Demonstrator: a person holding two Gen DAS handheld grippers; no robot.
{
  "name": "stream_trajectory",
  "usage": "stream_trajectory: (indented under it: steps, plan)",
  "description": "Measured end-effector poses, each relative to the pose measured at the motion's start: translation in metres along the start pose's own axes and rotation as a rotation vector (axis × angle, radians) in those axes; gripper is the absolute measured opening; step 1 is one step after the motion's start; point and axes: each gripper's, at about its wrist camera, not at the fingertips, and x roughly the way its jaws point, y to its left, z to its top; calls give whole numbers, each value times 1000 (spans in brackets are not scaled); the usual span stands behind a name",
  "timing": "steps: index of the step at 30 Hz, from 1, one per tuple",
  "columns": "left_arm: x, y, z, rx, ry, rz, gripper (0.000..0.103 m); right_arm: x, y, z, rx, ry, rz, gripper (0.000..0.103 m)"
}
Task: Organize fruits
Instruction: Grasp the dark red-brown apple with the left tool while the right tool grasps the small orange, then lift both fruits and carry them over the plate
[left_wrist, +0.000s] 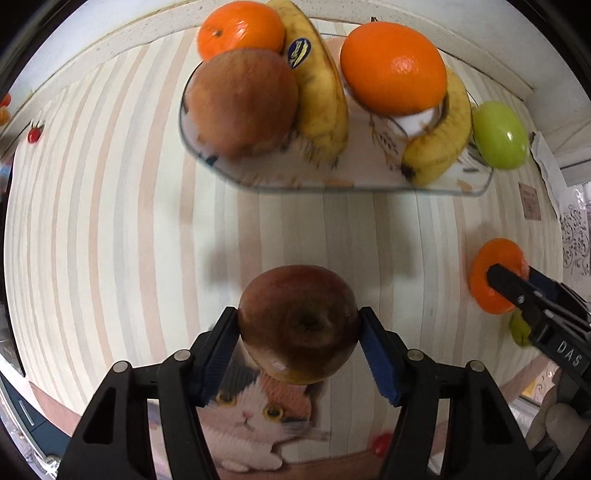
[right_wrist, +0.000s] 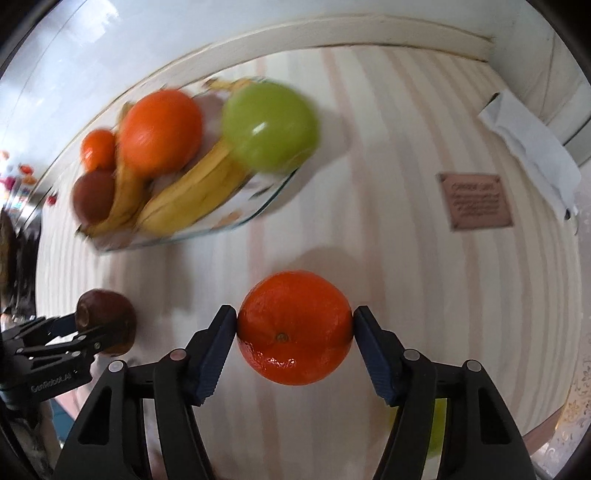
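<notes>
A dark red apple (left_wrist: 299, 321) rests on the striped tablecloth with my left gripper (left_wrist: 299, 326) shut on it, a blue pad pressing each side. In the right wrist view a small orange (right_wrist: 294, 332) sits on the cloth, and my right gripper (right_wrist: 294, 326) is shut on it, both pads touching its sides. Farther back, a glass tray (left_wrist: 369, 186) holds a brown-red apple (left_wrist: 240, 103), two oranges (left_wrist: 393, 66), bananas (left_wrist: 321, 103) and a green apple (left_wrist: 500, 134) at its right end. Each gripper shows at the edge of the other's view.
Cherry tomatoes lie at the far left (left_wrist: 34, 134) and close by (left_wrist: 380, 445). A green fruit (right_wrist: 436, 432) is partly hidden under my right gripper. A brown label (right_wrist: 476, 201) and white paper (right_wrist: 532, 147) sit at the right. A wall edge runs behind the tray.
</notes>
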Motion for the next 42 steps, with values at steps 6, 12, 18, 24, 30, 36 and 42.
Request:
stream_trajectory:
  steps: [6, 12, 18, 24, 30, 36, 42]
  plan:
    - [-4, 9, -37, 8, 37, -21, 63, -1, 45, -38, -79, 64, 88, 68]
    - [10, 7, -51, 7, 45, -14, 63, 10, 68, -57, -118, 93, 92, 68]
    - [12, 11, -40, 8, 37, -11, 63, 18, 71, -67, -133, 105, 84, 68]
    - [10, 16, -36, 3, 32, -12, 63, 18, 72, -64, -137, 107, 80, 68]
    - [-11, 14, -31, 4, -8, -31, 63, 8, 76, -51, -94, 81, 115, 68]
    - [-61, 5, -6, 12, -101, -88, 63, -32, 53, -17, -3, 7, 206, 68]
    - [-95, -15, 38, 31, -195, -99, 63, -76, 26, 56, 71, -89, 270, 68]
